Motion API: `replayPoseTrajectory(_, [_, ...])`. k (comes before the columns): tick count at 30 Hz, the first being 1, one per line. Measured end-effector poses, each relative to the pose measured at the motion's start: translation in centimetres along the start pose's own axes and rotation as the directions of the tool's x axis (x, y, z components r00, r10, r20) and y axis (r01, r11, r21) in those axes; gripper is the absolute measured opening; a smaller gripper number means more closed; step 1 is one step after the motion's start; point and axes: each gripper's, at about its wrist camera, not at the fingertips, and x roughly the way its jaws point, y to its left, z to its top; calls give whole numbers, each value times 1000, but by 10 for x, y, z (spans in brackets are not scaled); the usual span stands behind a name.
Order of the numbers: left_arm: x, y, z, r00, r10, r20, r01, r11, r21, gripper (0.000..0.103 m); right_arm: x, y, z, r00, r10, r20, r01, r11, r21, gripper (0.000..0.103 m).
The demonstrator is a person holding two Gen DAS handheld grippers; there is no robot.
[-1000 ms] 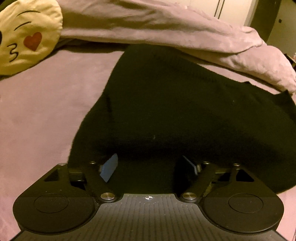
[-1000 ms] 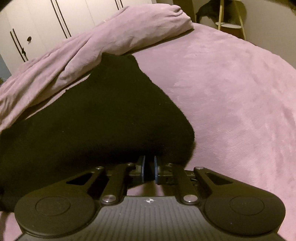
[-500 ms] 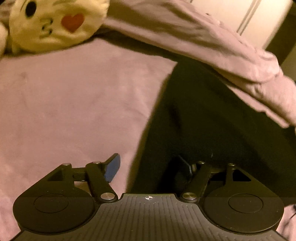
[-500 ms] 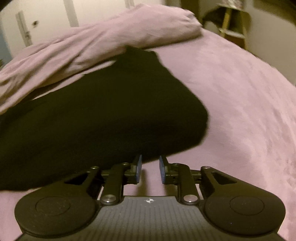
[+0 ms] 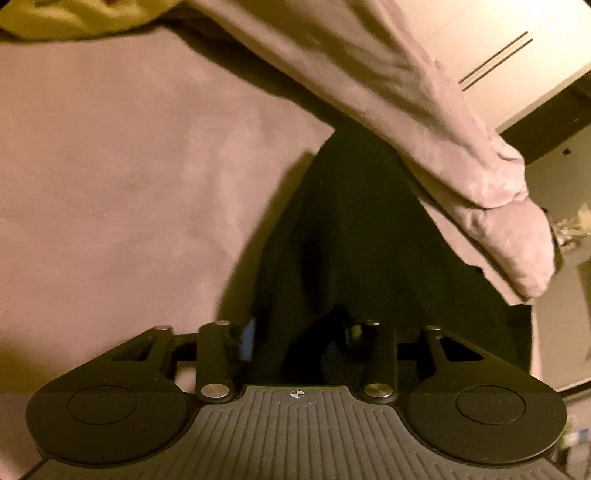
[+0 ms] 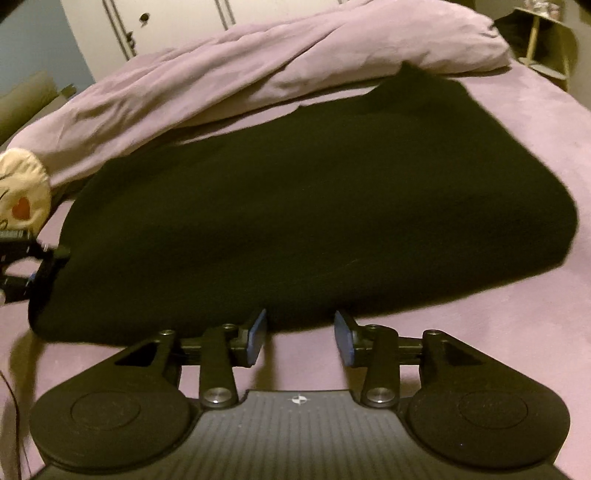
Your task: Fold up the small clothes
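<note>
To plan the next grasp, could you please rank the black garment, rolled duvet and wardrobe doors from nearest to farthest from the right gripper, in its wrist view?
1. Black garment: just ahead of the right gripper.
2. Rolled duvet: behind the garment.
3. Wardrobe doors: top left, beyond the bed.

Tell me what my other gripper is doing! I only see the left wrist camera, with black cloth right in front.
Observer: The right gripper sits at the near edge of the black cloth. Its jaws are opening, with nothing between them.
Operator: Is the cloth all bunched up?
Observer: No. In the right wrist view it lies spread wide across the purple bed.
Operator: What's the yellow thing up top?
Observer: A round cushion with a red heart on it, near the cloth's left end, against the rolled duvet.
</note>
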Motion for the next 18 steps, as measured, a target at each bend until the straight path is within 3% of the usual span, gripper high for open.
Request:
replayPoseTrajectory(2, [13, 5, 6, 995, -69, -69, 66, 997, -43, 74, -2, 4, -4, 1000, 0, 4, 0, 1000, -18, 44])
replayPoseTrajectory(5, [26, 3, 10, 987, -121, -101, 114, 991, -70, 75, -3, 5, -5, 1000, 3, 10, -3, 1000, -14, 45])
replayPoseTrajectory(7, [34, -3, 11, 988, -105, -113, 101, 994, -37, 67, -1, 5, -3, 1000, 5, 19, -5, 1000, -14, 45])
replayPoseTrajectory(11, [35, -1, 12, 987, -107, -119, 101, 993, -53, 36, -1, 7, 1, 999, 5, 52, -5, 1000, -15, 38])
replayPoseTrajectory(18, [12, -18, 14, 988, -136, -74, 132, 990, -58, 25, -2, 6, 7, 998, 2, 55, -2, 1000, 0, 35])
